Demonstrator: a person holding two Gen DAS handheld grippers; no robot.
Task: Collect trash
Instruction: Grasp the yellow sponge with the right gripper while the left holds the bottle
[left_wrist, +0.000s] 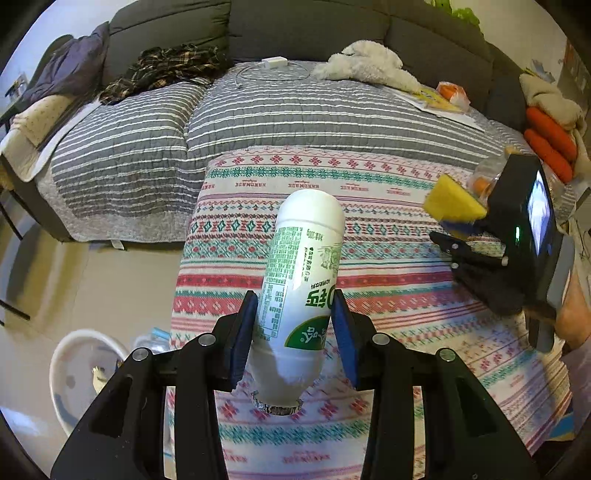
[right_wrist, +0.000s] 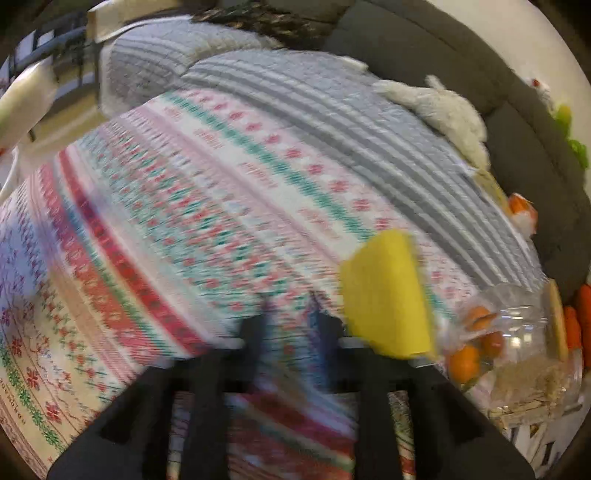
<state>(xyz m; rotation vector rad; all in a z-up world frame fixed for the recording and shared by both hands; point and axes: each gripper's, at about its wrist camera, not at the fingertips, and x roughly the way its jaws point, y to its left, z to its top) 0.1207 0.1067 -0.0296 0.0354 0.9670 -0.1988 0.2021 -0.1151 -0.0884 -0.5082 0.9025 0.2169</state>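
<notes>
left gripper (left_wrist: 293, 332) clamps bottle (left_wrist: 301, 280), lifted off blanket (left_wrist: 388, 258); bin (left_wrist: 79, 376) below-left, drop pending. right gripper (right_wrist: 291, 325) blurred, jaws apart, empty; sponge (right_wrist: 388, 295) beside it.

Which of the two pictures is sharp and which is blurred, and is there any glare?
Left wrist view: sharp; the bottle label is readable between the left gripper pads, with soft glare on its white plastic. Right wrist view: heavily motion-smeared; the patterned cloth streaks, the right gripper fingers blur, the yellow sponge stays fairly clear.
</notes>
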